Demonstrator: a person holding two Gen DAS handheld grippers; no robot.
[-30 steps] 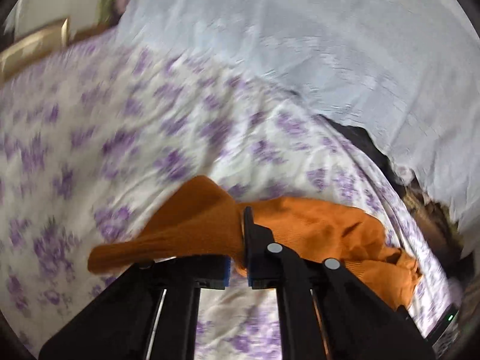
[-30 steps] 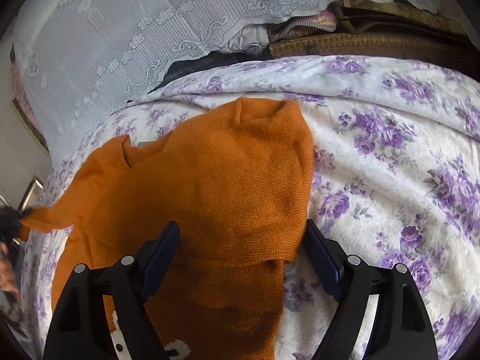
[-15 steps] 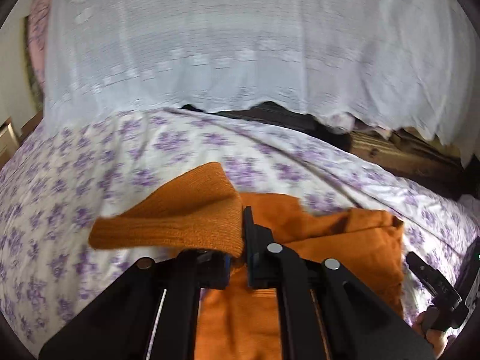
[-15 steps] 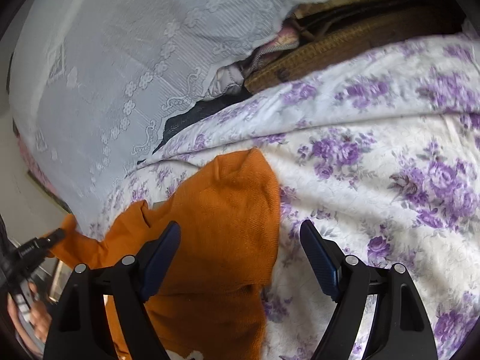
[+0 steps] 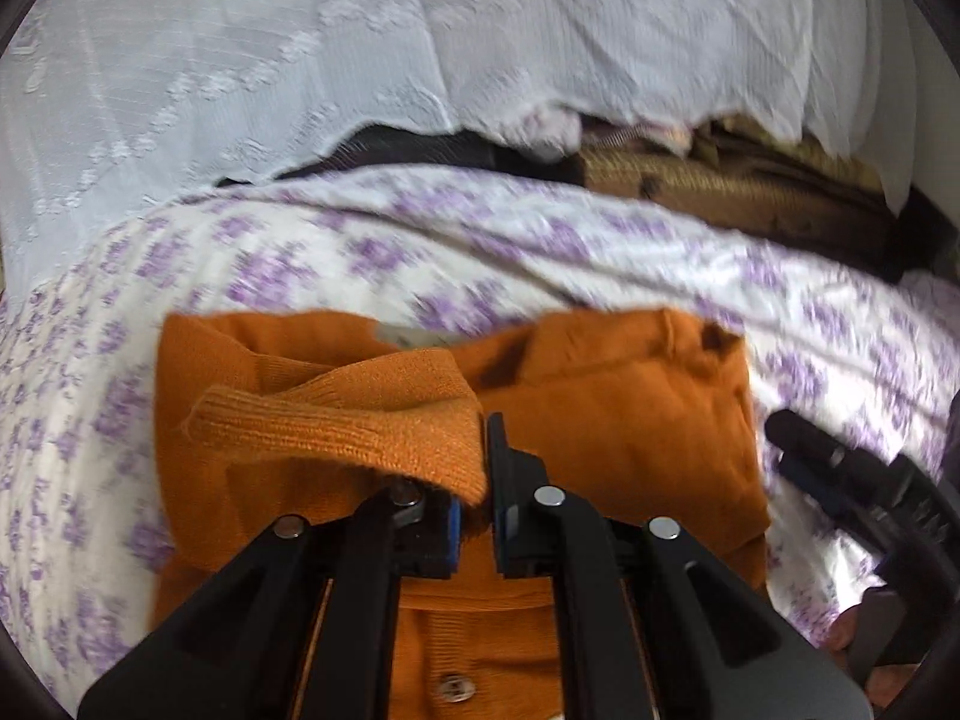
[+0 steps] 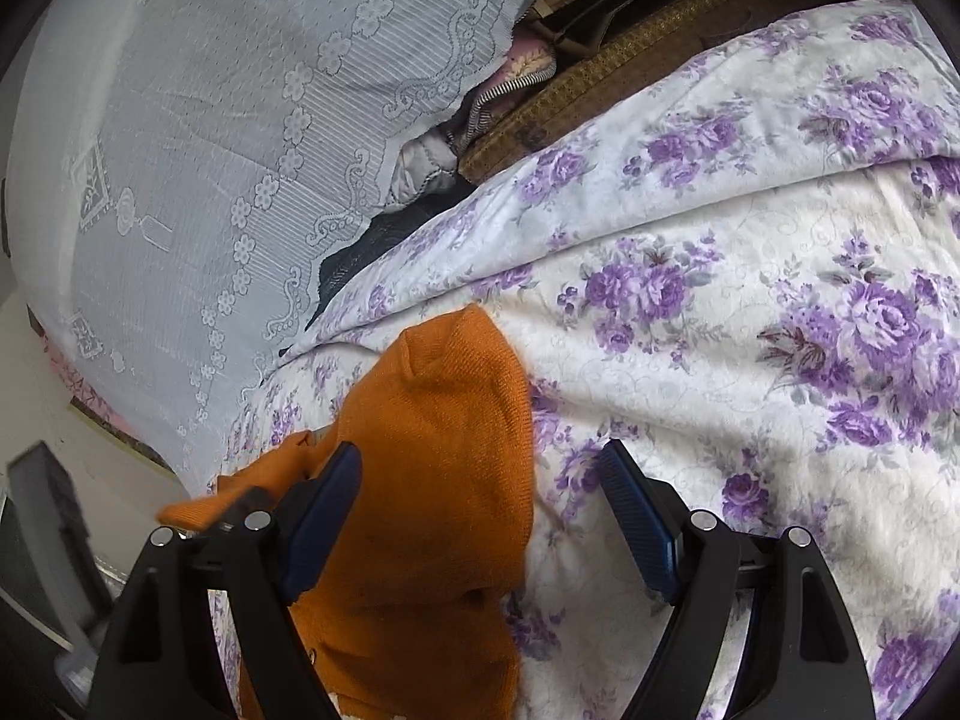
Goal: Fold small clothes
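Observation:
A small orange knitted cardigan (image 5: pixel 624 420) with buttons lies on a bed sheet printed with purple flowers (image 5: pixel 360 252). My left gripper (image 5: pixel 480 480) is shut on the ribbed cuff of its sleeve (image 5: pixel 336 420) and holds that sleeve over the cardigan's body. In the right wrist view the same orange cardigan (image 6: pixel 432 480) lies low and left, with its folded right side under my right gripper (image 6: pixel 480 486). That gripper stands open above the cloth with nothing pinched. The right gripper also shows in the left wrist view as a black tool (image 5: pixel 840 468) at the right edge.
A white lace cloth (image 6: pixel 210 150) hangs over things behind the bed. A brown woven mat (image 6: pixel 600 78) and bundled fabrics (image 6: pixel 480 114) lie at the far edge of the sheet. More flowered sheet (image 6: pixel 750 300) spreads to the right of the cardigan.
My left gripper has carried the sleeve cuff sideways from out over the sheet to over the cardigan's body. The right gripper has rolled and drifted a little, still open.

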